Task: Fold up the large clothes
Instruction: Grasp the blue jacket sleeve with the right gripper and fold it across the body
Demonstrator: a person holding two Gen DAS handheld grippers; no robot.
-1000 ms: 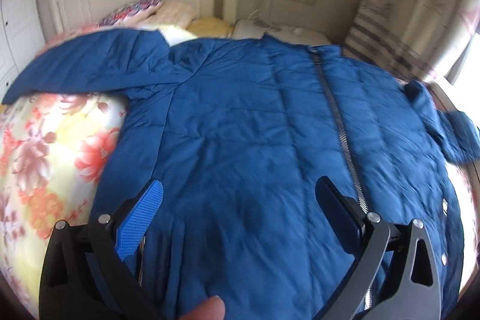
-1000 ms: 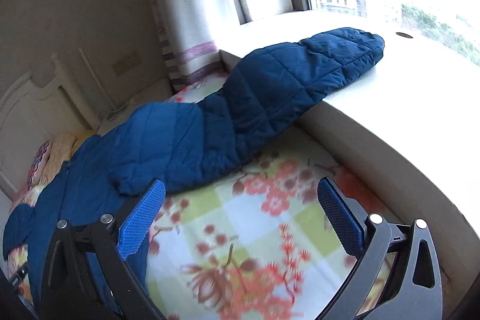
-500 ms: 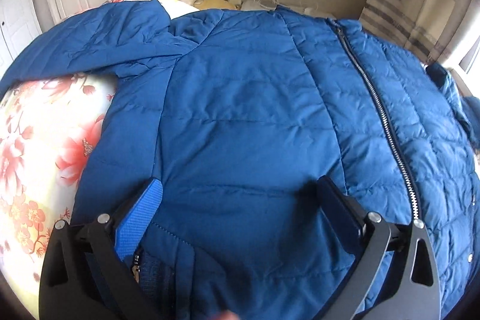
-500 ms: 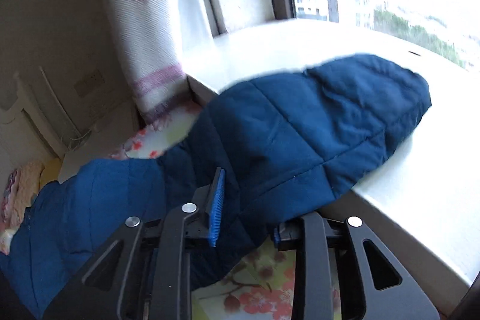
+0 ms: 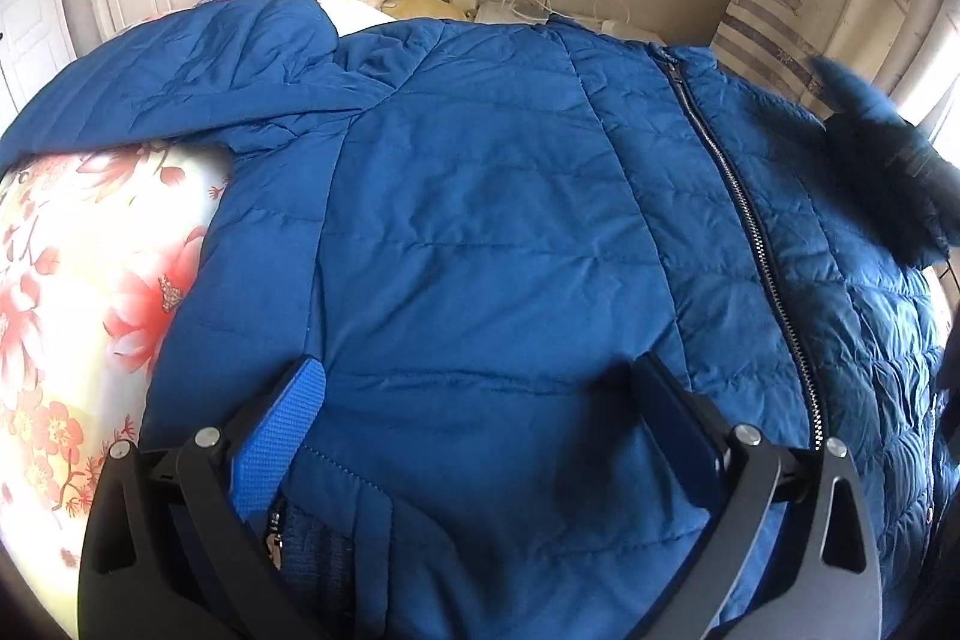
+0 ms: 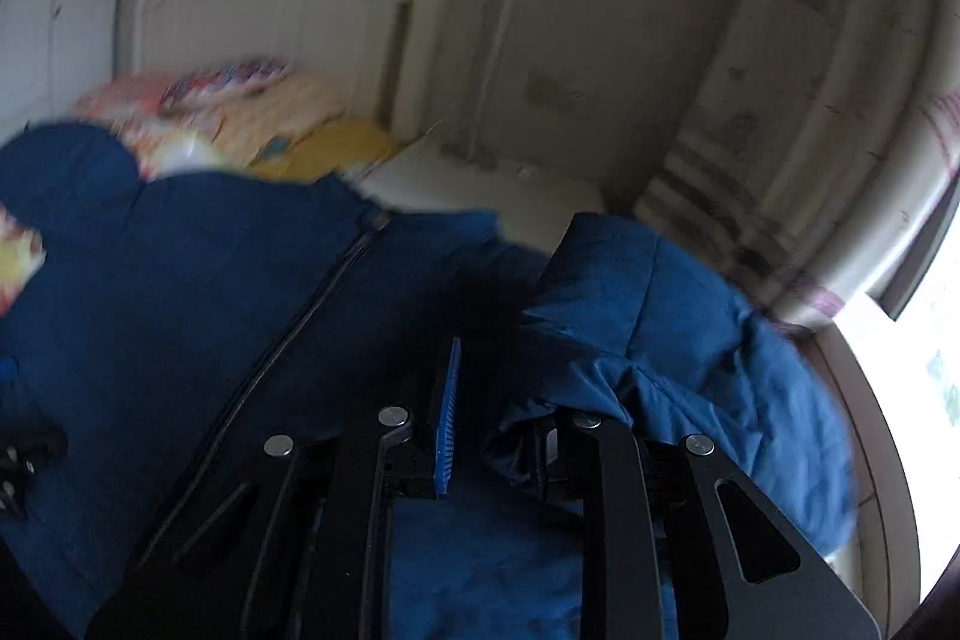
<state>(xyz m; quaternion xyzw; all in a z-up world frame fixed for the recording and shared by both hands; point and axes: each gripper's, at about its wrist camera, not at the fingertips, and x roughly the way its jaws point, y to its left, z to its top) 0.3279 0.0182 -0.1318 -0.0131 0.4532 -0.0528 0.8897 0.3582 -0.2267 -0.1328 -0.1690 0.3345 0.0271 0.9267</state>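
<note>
Since the right gripper (image 6: 498,418) clamped down on the sleeve (image 6: 672,340) that was hanging over the windowsill a second ago, it's now swinging that sleeve in over the blue quilted puffer jacket (image 5: 480,250), which is lying zipped-up across the floral bedsheet (image 5: 78,280). Its tongs are pinching the sleeve fabric. The left gripper (image 5: 480,436) is hovering spread wide over the jacket's lower front, holding nothing. First sleeve fold looks underway.
</note>
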